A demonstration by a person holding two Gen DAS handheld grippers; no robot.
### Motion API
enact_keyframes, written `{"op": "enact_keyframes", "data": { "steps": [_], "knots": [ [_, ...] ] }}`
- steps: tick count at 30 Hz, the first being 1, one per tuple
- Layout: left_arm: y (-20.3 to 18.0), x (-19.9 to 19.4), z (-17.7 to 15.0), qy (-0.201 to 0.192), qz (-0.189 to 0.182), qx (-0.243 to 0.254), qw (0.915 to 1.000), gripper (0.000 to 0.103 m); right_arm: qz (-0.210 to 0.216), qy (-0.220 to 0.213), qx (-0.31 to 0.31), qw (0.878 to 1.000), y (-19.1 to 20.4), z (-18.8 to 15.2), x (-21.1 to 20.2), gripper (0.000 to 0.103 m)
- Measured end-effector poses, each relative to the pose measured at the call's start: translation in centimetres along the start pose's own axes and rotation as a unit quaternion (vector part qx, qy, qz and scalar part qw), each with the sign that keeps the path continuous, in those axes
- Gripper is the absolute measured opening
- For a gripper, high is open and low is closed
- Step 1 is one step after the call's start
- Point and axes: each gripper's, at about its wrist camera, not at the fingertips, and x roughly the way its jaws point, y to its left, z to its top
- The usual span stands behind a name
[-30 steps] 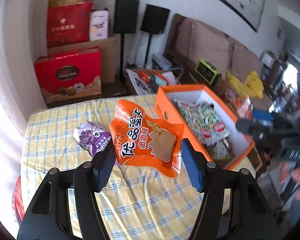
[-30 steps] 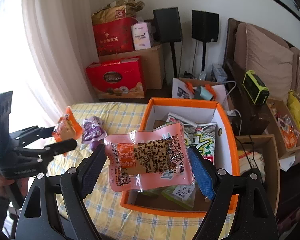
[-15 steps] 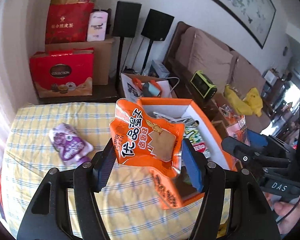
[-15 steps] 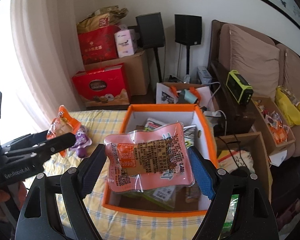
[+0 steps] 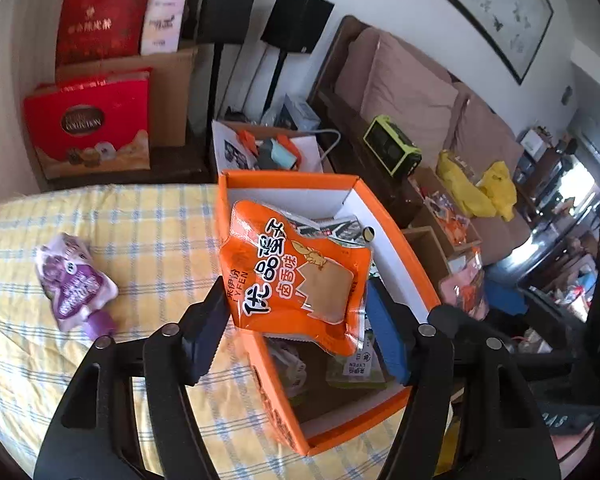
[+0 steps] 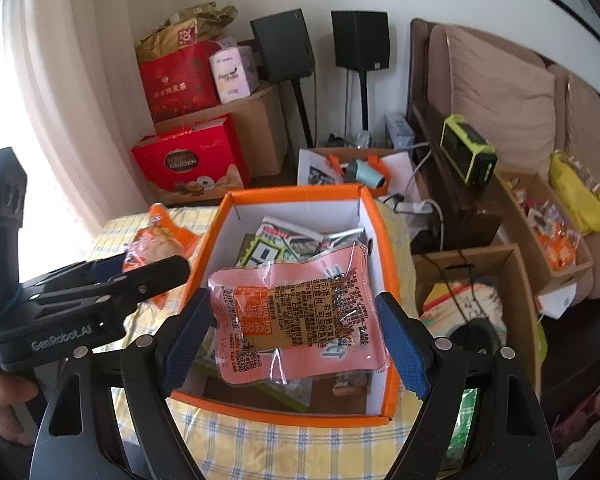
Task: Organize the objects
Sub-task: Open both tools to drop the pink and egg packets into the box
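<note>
Left gripper (image 5: 296,320) fingers clamp the orange snack packet (image 5: 296,272), hanging over the orange box (image 5: 396,236) near its left wall. Right gripper (image 6: 296,344) pinches the pink packet (image 6: 300,320) above the box middle. Lower both inside before letting go; purple pouch (image 5: 74,280) waits on the counter (image 5: 148,232).

1. Bright daylight enters through the curtain (image 6: 60,112), blown out white at the right wrist view's left edge.
2. Fisheye bending curves walls and darkens all corners.
3. The purple pouch (image 5: 74,280) looks slightly blurred.
4. Glare streaks the pink packet (image 6: 300,316).
</note>
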Motion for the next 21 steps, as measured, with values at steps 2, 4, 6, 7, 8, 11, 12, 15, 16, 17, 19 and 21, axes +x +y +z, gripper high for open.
{"op": "enact_keyframes", "data": {
  "steps": [2,4,6,7,8,11,12,15,16,17,19,21],
  "knots": [
    [0.1,0.5,0.0,0.007,-0.008,-0.005,0.9999,0.068,0.005,0.007,0.003,1.000,-0.3,-0.3,0.5,0.084],
    [0.0,0.7,0.1,0.007,-0.005,-0.003,1.0000,0.072,0.010,0.015,0.005,1.000,-0.5,-0.6,1.1,0.084],
    [-0.1,0.9,0.2,0.007,-0.005,-0.001,1.0000,0.073,0.015,0.022,0.009,1.000,-0.7,-1.0,1.7,0.086],
    [-0.1,0.9,0.2,0.008,-0.005,-0.001,1.0000,0.074,0.016,0.025,0.011,0.999,-0.8,-1.1,1.9,0.086],
    [0.0,1.0,0.2,0.010,-0.005,-0.001,0.9999,0.075,0.019,0.030,0.015,0.999,-0.9,-1.3,2.3,0.086],
    [0.2,1.1,0.3,0.013,-0.007,-0.003,0.9999,0.083,0.023,0.036,0.024,0.999,-1.2,-1.5,2.8,0.090],
    [0.3,1.1,0.3,0.015,-0.010,-0.004,0.9998,0.083,0.024,0.034,0.027,0.999,-1.3,-1.5,2.7,0.092],
    [0.3,0.9,0.3,0.013,-0.008,-0.002,0.9999,0.083,0.023,0.030,0.035,0.999,-1.6,-1.4,2.4,0.093],
    [0.3,0.7,0.3,0.012,-0.014,-0.001,0.9998,0.083,0.021,0.027,0.036,0.999,-1.7,-1.3,2.3,0.093],
    [0.3,0.6,0.3,0.011,-0.014,-0.001,0.9998,0.083,0.021,0.024,0.037,0.999,-1.8,-1.2,2.0,0.093],
    [0.3,0.1,0.4,0.006,-0.018,-0.001,0.9998,0.083,0.020,0.020,0.037,0.999,-1.9,-1.0,1.5,0.093],
    [0.3,-0.5,0.6,0.002,-0.016,0.000,0.9999,0.083,0.017,0.015,0.035,0.999,-1.8,-0.7,1.0,0.093]
  ]
}}
